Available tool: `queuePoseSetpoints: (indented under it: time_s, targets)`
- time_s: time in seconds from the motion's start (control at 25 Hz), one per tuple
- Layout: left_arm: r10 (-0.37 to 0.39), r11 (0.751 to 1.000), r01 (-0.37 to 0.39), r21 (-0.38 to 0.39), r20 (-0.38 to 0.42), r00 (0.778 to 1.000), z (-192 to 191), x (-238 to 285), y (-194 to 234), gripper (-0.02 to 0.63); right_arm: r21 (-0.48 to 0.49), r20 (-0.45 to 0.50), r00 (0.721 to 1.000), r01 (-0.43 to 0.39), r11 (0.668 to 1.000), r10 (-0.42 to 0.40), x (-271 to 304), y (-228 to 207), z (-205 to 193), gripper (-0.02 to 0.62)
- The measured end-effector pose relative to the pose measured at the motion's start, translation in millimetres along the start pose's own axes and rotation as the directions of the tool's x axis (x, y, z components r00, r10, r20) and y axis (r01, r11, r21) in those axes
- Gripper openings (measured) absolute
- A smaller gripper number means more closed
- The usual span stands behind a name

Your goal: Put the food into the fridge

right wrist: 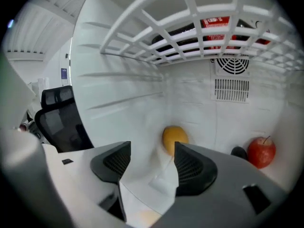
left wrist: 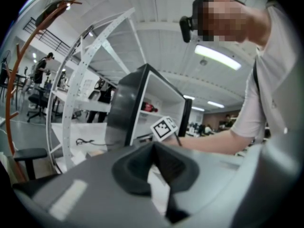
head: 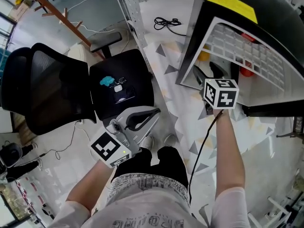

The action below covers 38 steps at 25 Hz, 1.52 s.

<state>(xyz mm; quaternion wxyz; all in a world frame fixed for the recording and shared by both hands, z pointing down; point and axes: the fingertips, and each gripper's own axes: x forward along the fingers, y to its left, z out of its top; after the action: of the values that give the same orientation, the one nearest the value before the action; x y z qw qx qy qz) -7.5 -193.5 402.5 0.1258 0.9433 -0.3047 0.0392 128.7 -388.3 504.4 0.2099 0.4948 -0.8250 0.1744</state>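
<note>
Right gripper (right wrist: pixel 152 148) inside fridge (right wrist: pixel 118 84), jaws wide apart, nothing between; orange (right wrist: pixel 175 137) on fridge floor just past jaws; red apple (right wrist: pixel 261 152) off to right by back wall; left gripper (left wrist: pixel 154 148) outside fridge, near black chair (head: pixel 118 87), jaws pressed together, empty.

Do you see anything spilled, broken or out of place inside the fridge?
Nothing stands out. The orange fruit and the red apple rest apart on the bottom of the fridge, with no spill visible. The wire shelf above looks intact. The right claw is open and empty.
</note>
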Motion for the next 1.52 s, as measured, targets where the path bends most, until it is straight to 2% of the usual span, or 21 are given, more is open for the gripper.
queuePoseSetpoints:
  time_s: [0.08, 0.16, 0.4, 0.96, 1.52]
  targets:
    - [-0.009, 1.000, 0.009, 0.004, -0.001, 1.000, 8.4, -2.8, -4.3, 0.006, 0.010, 0.000, 1.000, -0.006, 1.000, 0.006, -11.7, 10.3, -0.9, 0.285]
    - [-0.018, 1.000, 0.018, 0.011, -0.002, 1.000, 17.0, -5.8, -8.4, 0.006, 0.017, 0.004, 1.000, -0.008, 1.000, 0.008, -25.1, 20.3, -1.1, 0.228]
    - [-0.043, 0.999, 0.043, 0.030, -0.001, 0.999, 37.6, -15.0, -15.9, 0.006, 0.048, 0.036, 0.999, -0.026, 0.999, 0.024, -69.1, 50.3, 3.5, 0.173]
    - [-0.105, 0.991, 0.105, 0.087, 0.004, 0.994, 73.2, -37.1, -33.8, 0.006, 0.094, 0.182, 0.983, -0.020, 0.995, 0.003, -167.1, 100.8, 39.2, 0.045]
    - [-0.147, 0.983, 0.143, 0.116, 0.018, 0.989, 90.0, -55.8, -46.2, 0.007, 0.110, 0.251, 0.968, -0.048, 0.993, 0.019, -216.9, 136.6, 52.2, 0.017]
